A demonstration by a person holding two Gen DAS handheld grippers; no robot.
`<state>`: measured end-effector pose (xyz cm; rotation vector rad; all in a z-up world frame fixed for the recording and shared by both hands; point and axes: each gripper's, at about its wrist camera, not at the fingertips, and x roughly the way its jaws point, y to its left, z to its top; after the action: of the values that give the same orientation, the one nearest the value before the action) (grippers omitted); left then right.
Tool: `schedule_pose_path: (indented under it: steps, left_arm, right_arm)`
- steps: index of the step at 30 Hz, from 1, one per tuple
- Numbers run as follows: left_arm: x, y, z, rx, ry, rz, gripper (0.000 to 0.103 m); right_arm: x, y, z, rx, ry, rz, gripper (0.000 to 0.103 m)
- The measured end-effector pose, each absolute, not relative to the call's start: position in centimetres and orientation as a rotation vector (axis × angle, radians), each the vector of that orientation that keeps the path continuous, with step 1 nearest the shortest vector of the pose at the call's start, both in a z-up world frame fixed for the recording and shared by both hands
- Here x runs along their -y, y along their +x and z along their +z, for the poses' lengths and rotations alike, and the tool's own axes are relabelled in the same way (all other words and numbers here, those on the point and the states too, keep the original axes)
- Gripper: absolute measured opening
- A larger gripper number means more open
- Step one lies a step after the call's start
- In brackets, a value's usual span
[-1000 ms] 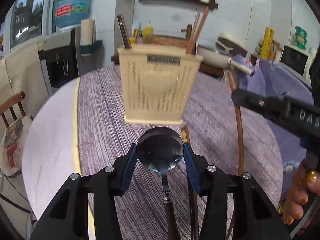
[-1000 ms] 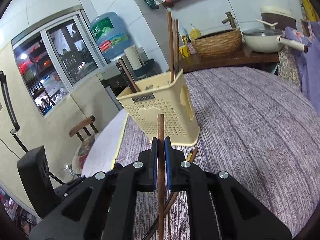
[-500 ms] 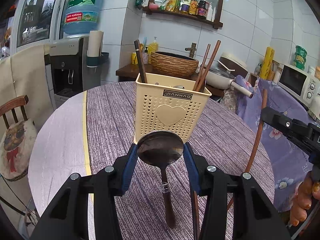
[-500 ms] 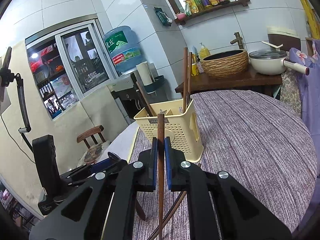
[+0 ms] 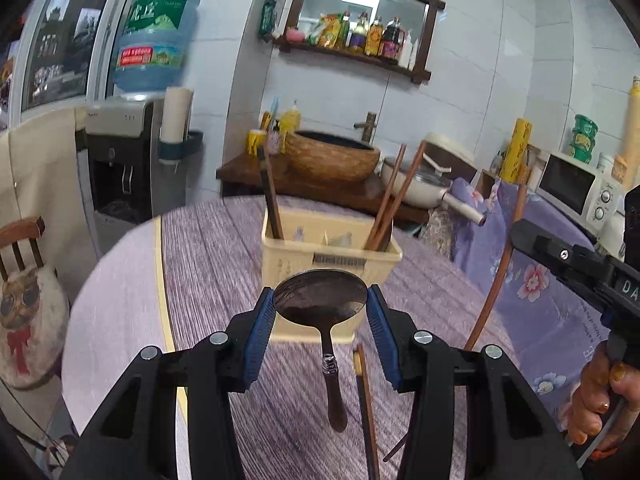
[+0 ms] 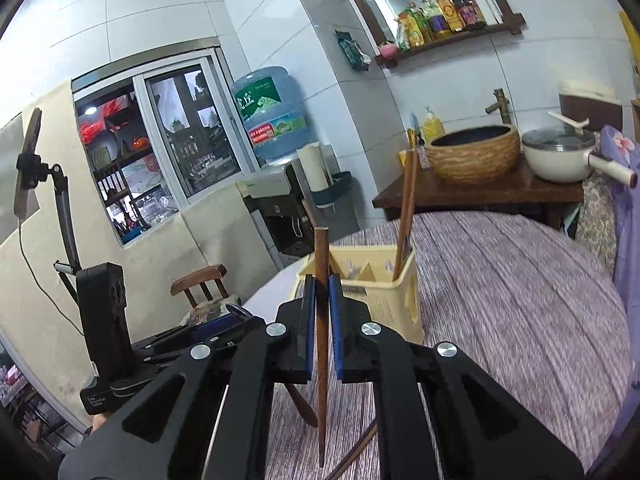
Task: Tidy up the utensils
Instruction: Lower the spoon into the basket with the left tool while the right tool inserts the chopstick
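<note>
My left gripper (image 5: 320, 312) is shut on the bowl of a dark metal spoon (image 5: 320, 298), whose brown handle hangs down above the table. Just beyond it stands the cream perforated utensil basket (image 5: 328, 256), with a dark chopstick (image 5: 272, 196) and a brown pair (image 5: 390, 200) upright in it. My right gripper (image 6: 321, 308) is shut on a brown chopstick (image 6: 321, 264) held nearly upright, short of the basket (image 6: 376, 296). That gripper (image 5: 518, 236) also shows at the right of the left wrist view. Loose chopsticks (image 5: 366, 404) lie on the cloth below.
The round table (image 5: 208, 272) has a purple striped cloth. A wooden chair (image 5: 24, 264) stands at its left, a water dispenser (image 5: 120, 160) behind. A side table with a woven basin (image 5: 332, 156) and a white pot (image 6: 560, 156) lies beyond. A microwave (image 5: 576, 188) is far right.
Both grippers have risen with the spoon and the chopstick still in them. The basket now sits lower in both views, and its open top shows.
</note>
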<state>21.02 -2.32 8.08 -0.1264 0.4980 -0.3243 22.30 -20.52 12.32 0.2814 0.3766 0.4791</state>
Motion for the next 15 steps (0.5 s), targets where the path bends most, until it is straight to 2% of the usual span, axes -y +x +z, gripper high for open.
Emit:
schedule_pose_path:
  steps: [8, 12, 15]
  left_arm:
    - [1.8, 24.6, 16.6, -0.324, -0.129, -0.269, 0.046]
    - [2.0, 27.6, 18.7, -0.287, -0.134, -0.214, 0.046]
    - [2.8, 29.7, 18.1, -0.294, -0.116, -0.189, 0.046]
  right_arm:
    - [20.1, 25.9, 20.2, -0.198, 0.212, 0.412, 0.008]
    - [19.6, 28.3, 22.5, -0.129, 0.179, 0.352, 0.008]
    - [18.7, 30.4, 22.1, -0.120, 0.133, 0.303, 0.008]
